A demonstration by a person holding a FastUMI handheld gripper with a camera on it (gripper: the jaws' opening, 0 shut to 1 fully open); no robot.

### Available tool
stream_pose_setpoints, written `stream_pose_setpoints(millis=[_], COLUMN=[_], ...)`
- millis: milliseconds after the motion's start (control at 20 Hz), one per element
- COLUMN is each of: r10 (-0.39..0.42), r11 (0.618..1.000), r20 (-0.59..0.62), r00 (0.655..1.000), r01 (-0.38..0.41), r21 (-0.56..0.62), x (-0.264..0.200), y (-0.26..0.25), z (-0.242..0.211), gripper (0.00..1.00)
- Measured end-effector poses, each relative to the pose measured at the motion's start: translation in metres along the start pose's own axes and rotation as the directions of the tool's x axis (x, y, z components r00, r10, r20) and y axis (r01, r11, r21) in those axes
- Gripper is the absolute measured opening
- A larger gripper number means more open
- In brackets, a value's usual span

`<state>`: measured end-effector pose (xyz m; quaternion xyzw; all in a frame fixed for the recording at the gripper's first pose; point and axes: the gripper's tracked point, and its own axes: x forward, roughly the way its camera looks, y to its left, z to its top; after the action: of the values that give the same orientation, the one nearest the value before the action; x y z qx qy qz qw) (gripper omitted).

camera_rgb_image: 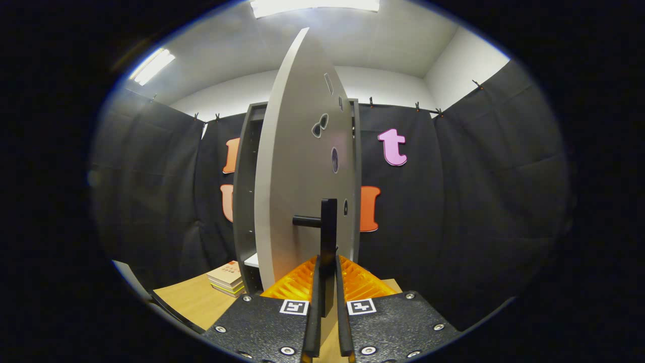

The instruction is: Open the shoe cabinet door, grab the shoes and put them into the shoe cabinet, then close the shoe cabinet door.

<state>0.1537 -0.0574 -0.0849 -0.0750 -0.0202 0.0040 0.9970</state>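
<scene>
The gripper (327,272) is clamping the door handle (328,237), a dark upright bar whose long axis is running vertically, in line with the narrow slot between the two fingers; both fingers are pressing on its lower end from left and right. The cabinet door (297,166) is standing nearly edge-on just beyond the fingers, swung partly away from the shoe cabinet (247,201), whose open shelves are showing farther off to the left. A short peg is joining the handle to the door on its left. A stack of books (228,278) is lying on the wooden table (194,302) near the cabinet's foot. I am judging that the door step is under way.
</scene>
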Motion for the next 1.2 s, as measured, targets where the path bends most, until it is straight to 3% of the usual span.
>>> stream_pose_setpoints(millis=[150,250,400,600,1200], r10=[-0.040,-0.057,-0.038,-0.022,-0.081], r11=[0.999,0.998,0.998,0.998,0.995], r20=[-0.002,0.003,-0.007,-0.020,0.009], r00=[0.999,0.998,0.999,1.000,0.997], r01=[0.040,0.057,0.038,0.023,0.080], r21=[-0.005,0.001,0.043,0.054,0.062], x=[0.001,0.002,0.002,0.002,-0.044], y=[-0.030,-0.050,-0.064,-0.071,-0.066], z=[0.000,0.001,-0.003,-0.005,0.013], gripper=[0.14,0.07,0.07,0.07,0.07])
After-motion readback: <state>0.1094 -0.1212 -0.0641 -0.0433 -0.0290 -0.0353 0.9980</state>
